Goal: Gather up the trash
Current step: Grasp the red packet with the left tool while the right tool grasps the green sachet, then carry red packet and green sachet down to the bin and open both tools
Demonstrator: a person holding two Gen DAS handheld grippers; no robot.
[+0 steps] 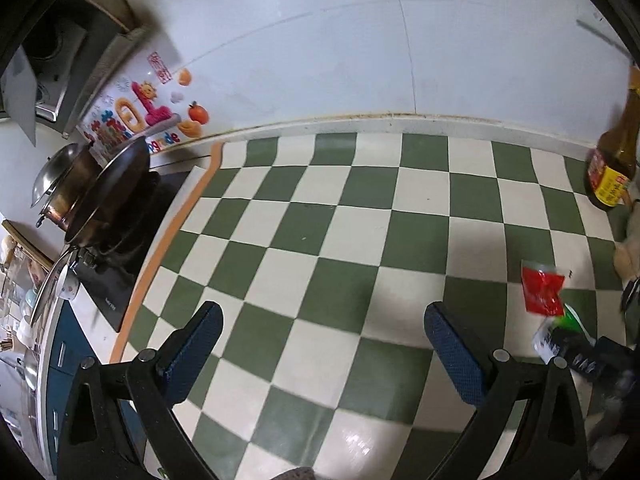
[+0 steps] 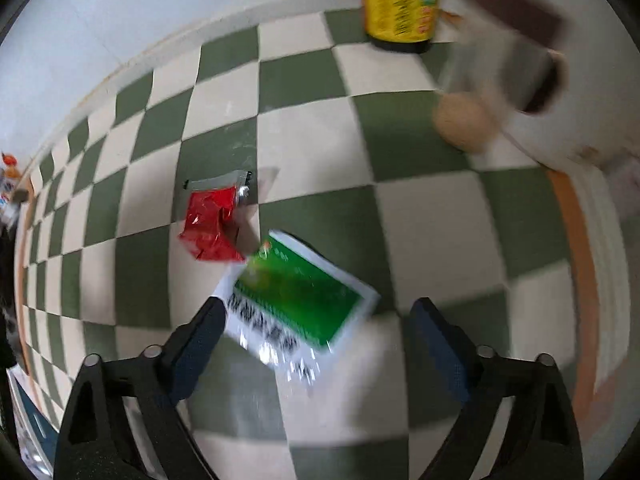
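while the right gripper [image 2: 316,320] hangs with its jaws spread wide above the checkered mat [image 2: 312,128], a green-and-white packet [image 2: 304,300] lies between its fingers, one corner just beside a crumpled red wrapper [image 2: 212,224]. the left gripper [image 1: 324,328] is spread apart too, over bare squares, holding nothing. a sauce bottle [image 2: 400,4] stands near the wall

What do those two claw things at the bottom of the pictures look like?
Each hand-held gripper, left and right, has two black plastic arms with triangular cut-outs and silver rivets. The fingers carry dark blue, dimpled pads. No cables or sleeves show.
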